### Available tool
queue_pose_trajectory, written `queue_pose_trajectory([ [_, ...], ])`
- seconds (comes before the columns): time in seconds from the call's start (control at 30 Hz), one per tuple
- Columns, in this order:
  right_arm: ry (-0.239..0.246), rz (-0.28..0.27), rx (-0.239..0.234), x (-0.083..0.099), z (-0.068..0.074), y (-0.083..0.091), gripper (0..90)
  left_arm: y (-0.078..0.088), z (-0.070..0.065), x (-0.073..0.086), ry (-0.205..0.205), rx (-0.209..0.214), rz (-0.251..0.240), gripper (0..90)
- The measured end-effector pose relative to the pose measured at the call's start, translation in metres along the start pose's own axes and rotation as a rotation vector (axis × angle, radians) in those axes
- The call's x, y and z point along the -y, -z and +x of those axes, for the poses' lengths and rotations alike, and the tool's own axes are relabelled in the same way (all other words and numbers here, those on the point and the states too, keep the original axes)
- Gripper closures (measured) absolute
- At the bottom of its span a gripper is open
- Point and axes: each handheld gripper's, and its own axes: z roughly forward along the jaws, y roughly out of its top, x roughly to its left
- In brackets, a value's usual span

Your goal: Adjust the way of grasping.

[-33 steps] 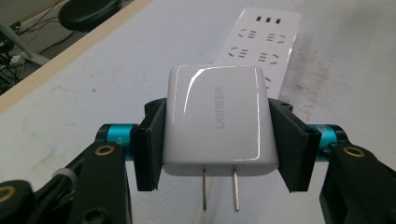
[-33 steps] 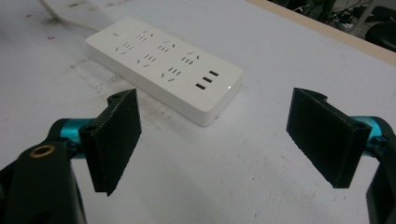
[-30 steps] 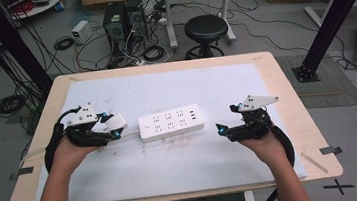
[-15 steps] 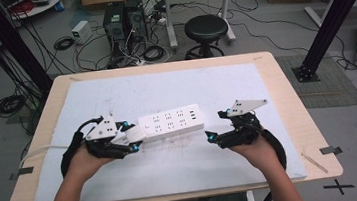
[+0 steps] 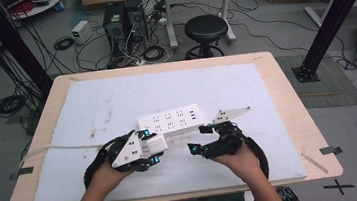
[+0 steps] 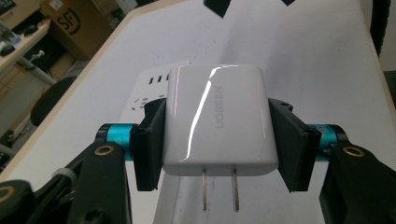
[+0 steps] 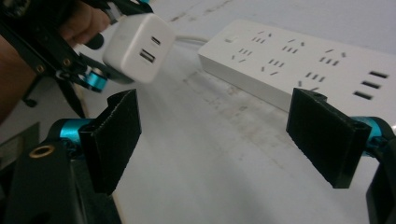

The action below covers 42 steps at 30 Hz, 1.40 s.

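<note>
My left gripper is shut on a white UGREEN charger, whose two flat prongs point back toward the camera in the left gripper view. The charger hangs just in front of the white power strip that lies across the middle of the white mat. The charger's USB ports face my right gripper, which stands open with nothing between its jaws, a short way to the right of the charger and in front of the strip. Both black pads of the right gripper are bare.
The strip's white cord runs off the table's left edge. A white mat covers most of the wooden table. A stool, computer towers and floor cables lie beyond the far edge.
Both hands have moved inward toward the table's middle and nearer the front edge. The left gripper carried the charger from the strip's left end to just in front of it.
</note>
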Motion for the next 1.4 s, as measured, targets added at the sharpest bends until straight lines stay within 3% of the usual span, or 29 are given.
queue_pose_trajectory([
  [0.17, -0.044, -0.015, -0.045, 0.005, 0.002, -0.005, 18.0, -0.009, -0.009, -0.003, -0.038, -0.002, -0.005, 42.4],
  [0.2, -0.073, -0.024, -0.076, 0.007, 0.002, -0.007, 18.1, -0.011, -0.011, -0.003, -0.048, 0.004, -0.001, 42.4],
  [0.33, -0.102, -0.034, -0.119, 0.01, 0.002, -0.01, 18.1, -0.016, -0.018, -0.007, -0.092, -0.006, -0.016, 42.4],
  [0.4, -0.121, -0.043, -0.148, 0.011, 0.001, -0.013, 18.1, -0.017, -0.019, -0.007, -0.094, -0.002, -0.022, 42.4],
  [0.43, -0.131, -0.046, -0.157, 0.012, 0.001, -0.014, 18.1, -0.017, -0.022, -0.008, -0.123, -0.014, -0.023, 42.4],
  [0.5, -0.143, -0.051, -0.187, 0.012, 0.001, -0.016, 18.1, -0.017, -0.022, -0.009, -0.13, -0.013, -0.017, 42.4],
  [0.57, -0.143, -0.051, -0.187, 0.012, 0.001, -0.016, 18.1, -0.017, -0.023, -0.009, -0.138, -0.018, -0.021, 42.4],
  [0.6, -0.155, -0.045, -0.211, 0.012, 0.003, -0.021, 18.1, -0.016, -0.026, -0.012, -0.163, -0.035, -0.028, 42.4],
  [0.8, -0.179, -0.04, -0.271, 0.013, 0.005, -0.032, 18.5, -0.016, -0.031, -0.015, -0.205, -0.048, -0.051, 42.4],
  [0.93, -0.166, -0.026, -0.302, 0.012, 0.006, -0.037, 25.5, -0.016, -0.035, -0.017, -0.232, -0.039, -0.073, 42.4],
  [1.17, -0.19, -0.043, -0.389, 0.012, 0.007, -0.042, 41.5, -0.014, -0.038, -0.019, -0.24, -0.044, -0.086, 42.4],
  [1.4, -0.221, -0.06, -0.443, 0.013, 0.006, -0.045, 49.7, -0.014, -0.038, -0.02, -0.249, -0.044, -0.102, 42.3],
])
